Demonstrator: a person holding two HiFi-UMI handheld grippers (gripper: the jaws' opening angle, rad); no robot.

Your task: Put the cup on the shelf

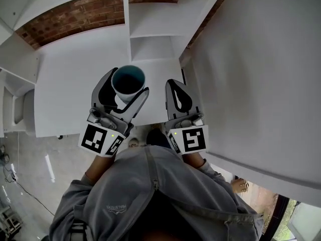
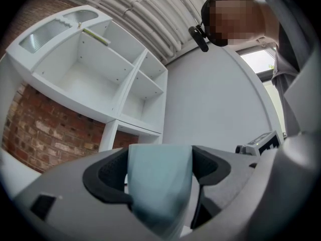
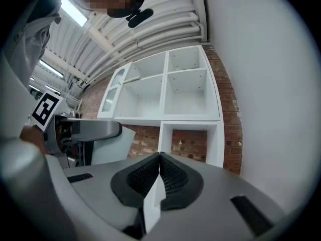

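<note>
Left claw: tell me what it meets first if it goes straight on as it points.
Most likely the white shelf, near its right-hand column of compartments, with the cup gripped in the left claw arriving first. Nothing shows in between, though depth is hard to judge.

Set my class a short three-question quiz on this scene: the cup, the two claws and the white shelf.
1. True or false: the right claw holds the cup.
2. Fill in: the wall behind the shelf is made of ___.
3. Where is the cup? A) standing on the shelf B) between the pads of the left claw C) in the right claw.
Key: 1 false, the right claw is shut and empty; 2 brick; 3 B.
</note>
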